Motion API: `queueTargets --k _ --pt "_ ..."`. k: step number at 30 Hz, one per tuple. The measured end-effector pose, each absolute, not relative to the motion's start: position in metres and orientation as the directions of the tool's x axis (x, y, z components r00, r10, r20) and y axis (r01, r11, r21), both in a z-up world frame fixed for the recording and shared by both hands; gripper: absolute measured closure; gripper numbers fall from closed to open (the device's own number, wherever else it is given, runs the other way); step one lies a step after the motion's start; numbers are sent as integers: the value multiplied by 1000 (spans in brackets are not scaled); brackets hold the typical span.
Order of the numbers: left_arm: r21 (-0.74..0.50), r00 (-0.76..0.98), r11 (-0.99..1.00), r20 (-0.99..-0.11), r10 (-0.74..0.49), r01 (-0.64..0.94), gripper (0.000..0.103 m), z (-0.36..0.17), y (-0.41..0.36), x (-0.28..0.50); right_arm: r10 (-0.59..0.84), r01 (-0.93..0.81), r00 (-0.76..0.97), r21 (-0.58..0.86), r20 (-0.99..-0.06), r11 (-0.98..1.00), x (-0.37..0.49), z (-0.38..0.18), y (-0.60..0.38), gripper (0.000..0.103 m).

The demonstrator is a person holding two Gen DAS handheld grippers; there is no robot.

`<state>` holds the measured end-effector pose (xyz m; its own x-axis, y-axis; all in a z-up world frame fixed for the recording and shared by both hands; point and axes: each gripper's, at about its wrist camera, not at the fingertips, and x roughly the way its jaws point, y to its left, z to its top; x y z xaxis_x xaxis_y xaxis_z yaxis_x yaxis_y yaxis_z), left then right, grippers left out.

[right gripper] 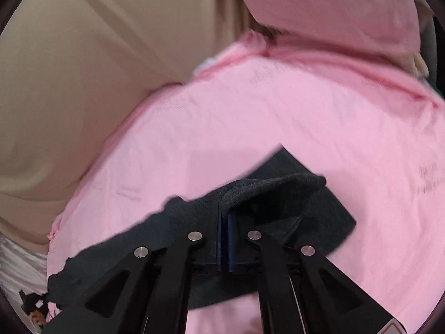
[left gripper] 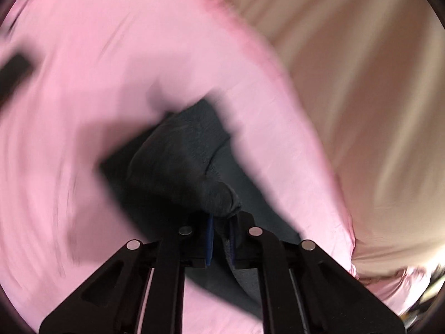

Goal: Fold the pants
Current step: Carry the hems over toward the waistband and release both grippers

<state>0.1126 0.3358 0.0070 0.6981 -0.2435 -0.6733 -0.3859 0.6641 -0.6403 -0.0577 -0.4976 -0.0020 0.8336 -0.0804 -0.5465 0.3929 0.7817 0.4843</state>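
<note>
The pants are dark grey cloth (left gripper: 183,150) lying on a pink sheet (left gripper: 83,83). In the left wrist view my left gripper (left gripper: 221,222) is shut on a bunched fold of the pants, held just above the sheet; the view is blurred by motion. In the right wrist view my right gripper (right gripper: 224,217) is shut on another edge of the pants (right gripper: 278,192), and the cloth drapes over and around the fingers down to the left. The rest of the pants is hidden under the grippers.
The pink sheet (right gripper: 278,117) covers a bed. Beige bedding or a wall (left gripper: 361,83) lies beyond its edge, also in the right wrist view (right gripper: 83,69). A pink pillow (right gripper: 319,8) sits at the back. Clutter shows at the lower left (right gripper: 33,303).
</note>
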Motion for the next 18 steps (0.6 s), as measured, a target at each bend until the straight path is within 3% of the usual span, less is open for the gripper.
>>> queueTargets --k 2,3,5,8,11,16,18 --pt "-640 744 711 -618 -253 -290 96 40 332 117 -130 345 882 433 -453 832 -75 32 -486 100" --pt "-605 755 742 -620 -214 -287 96 46 330 116 -166 364 877 396 -451 843 -81 33 -485 100" --pt "-545 737 786 -652 -178 -292 95 35 328 117 -207 434 812 328 -546 839 -80 1 -491 100" --pt "-516 639 781 -742 -204 -350 95 -27 332 117 -137 498 712 358 -689 790 -82 -77 -510 100" --pt "-523 605 762 -765 -221 -382 95 -67 333 104 -109 497 730 415 -674 762 -93 -89 -513 100" --pt "-538 620 763 -748 -235 -360 94 -65 335 94 -72 495 709 422 -702 759 -86 -89 -512 99" --pt "-522 611 776 -758 -230 -355 92 -64 336 94 -54 501 707 445 -705 742 -81 -95 -515 92"
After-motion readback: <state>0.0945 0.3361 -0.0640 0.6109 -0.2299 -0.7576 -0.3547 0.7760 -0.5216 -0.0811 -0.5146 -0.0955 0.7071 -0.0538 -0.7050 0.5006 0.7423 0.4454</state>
